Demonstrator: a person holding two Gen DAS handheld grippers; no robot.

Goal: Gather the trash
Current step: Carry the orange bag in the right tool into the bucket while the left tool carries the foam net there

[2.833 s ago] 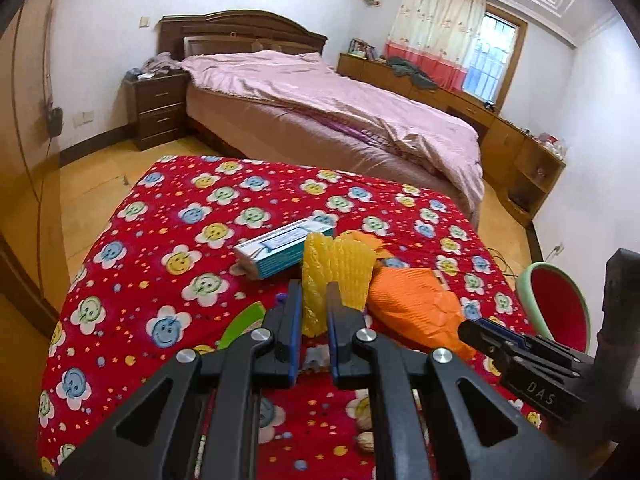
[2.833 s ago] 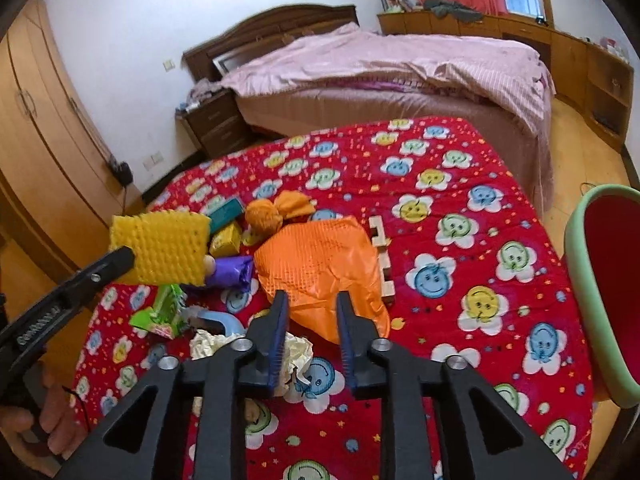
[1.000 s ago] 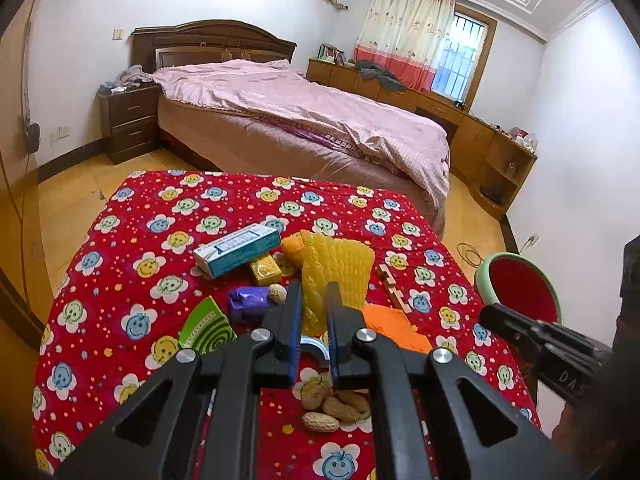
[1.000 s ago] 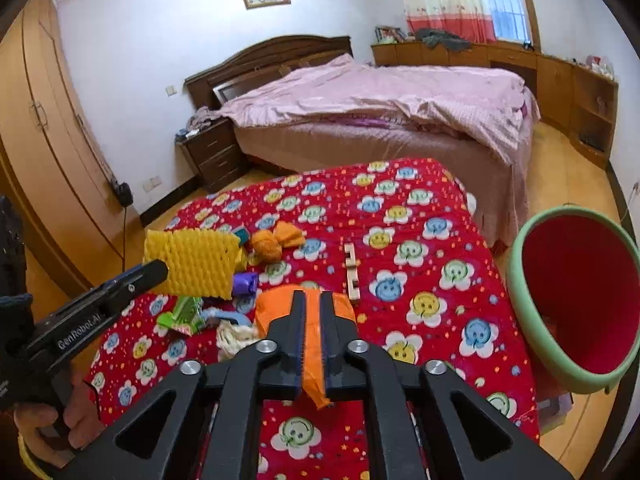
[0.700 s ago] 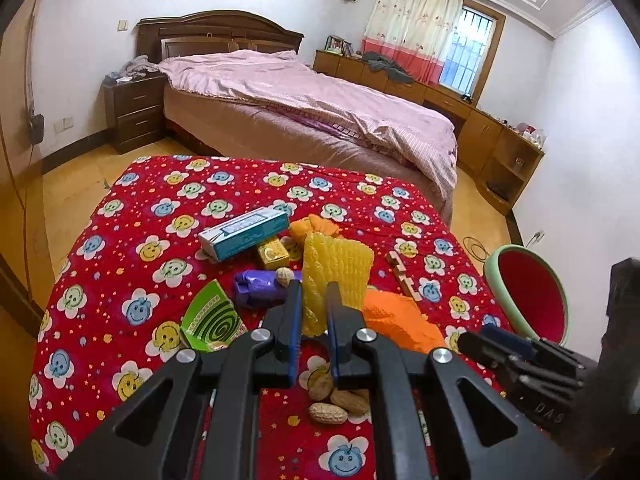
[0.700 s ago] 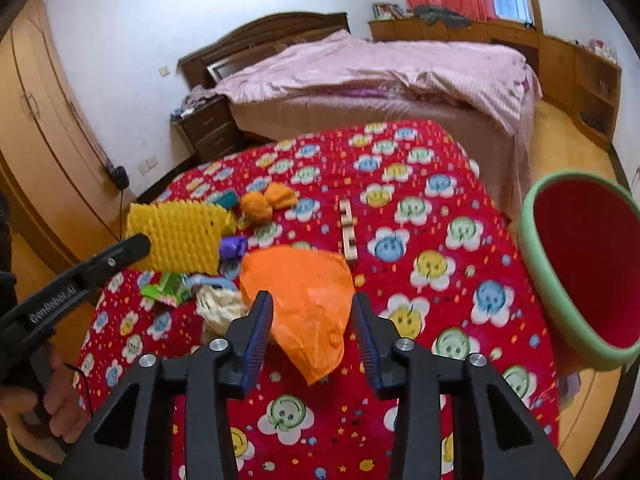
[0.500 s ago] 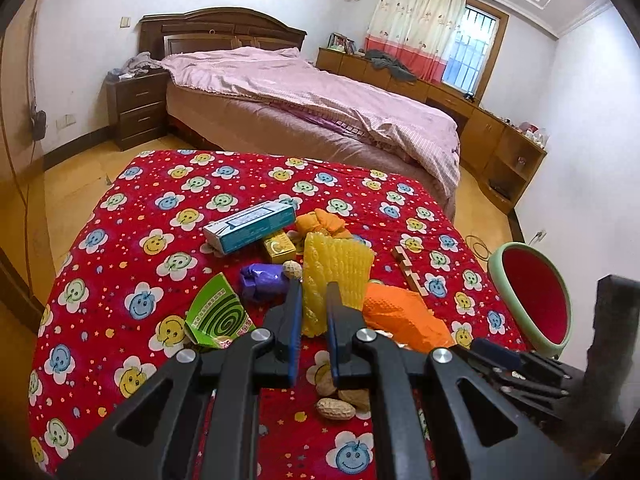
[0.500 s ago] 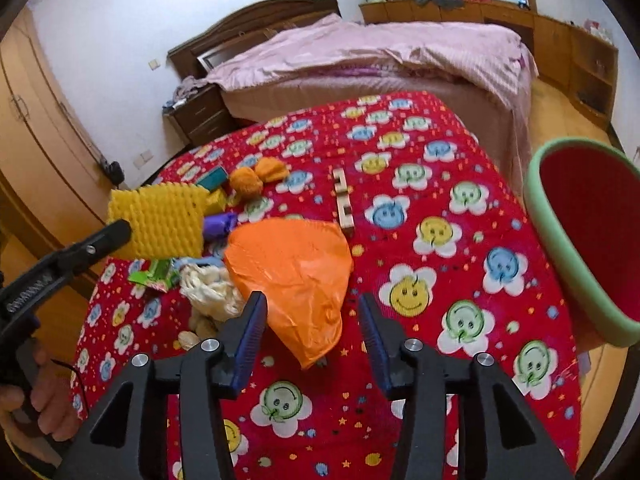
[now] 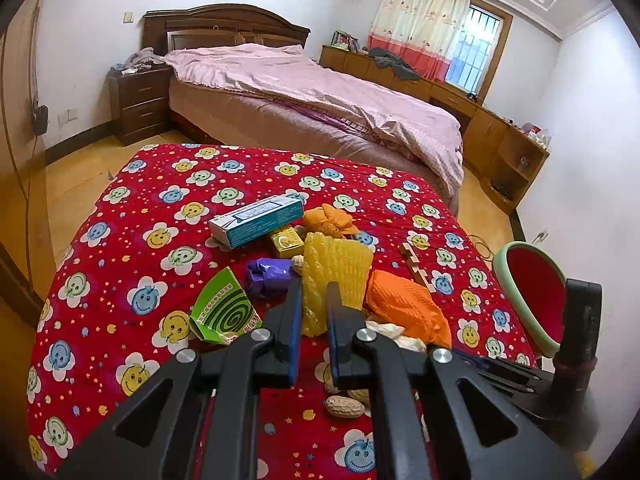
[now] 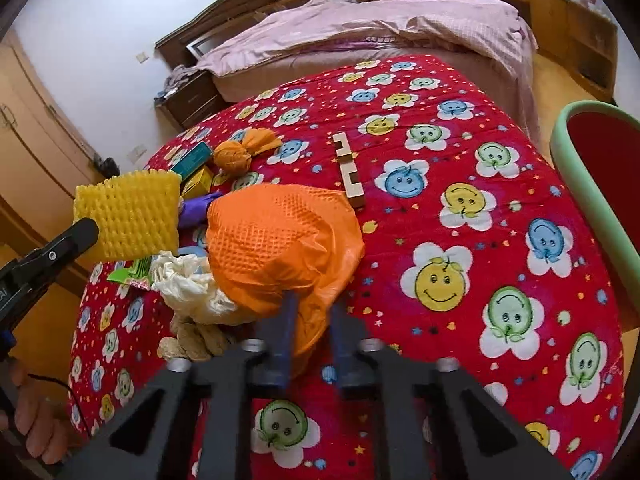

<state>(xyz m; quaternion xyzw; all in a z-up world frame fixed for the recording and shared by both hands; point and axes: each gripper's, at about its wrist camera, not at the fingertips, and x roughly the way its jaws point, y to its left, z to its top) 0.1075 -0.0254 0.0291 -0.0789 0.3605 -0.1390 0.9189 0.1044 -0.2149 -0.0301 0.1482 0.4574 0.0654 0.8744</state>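
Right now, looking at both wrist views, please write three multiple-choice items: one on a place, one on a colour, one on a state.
1. Where is the bin?
A. on the bed
B. beside the table, off its right edge
C. under the nightstand

2. What colour is the foam net in the left gripper?
A. yellow
B. purple
C. white

3. The right gripper is:
A. wide open, empty
B. closed on the orange bag
C. holding peanuts

Answers:
1 B, its green rim shows past the tablecloth.
2 A, it is yellow in both views.
3 B, the bag's edge sits between the fingers.
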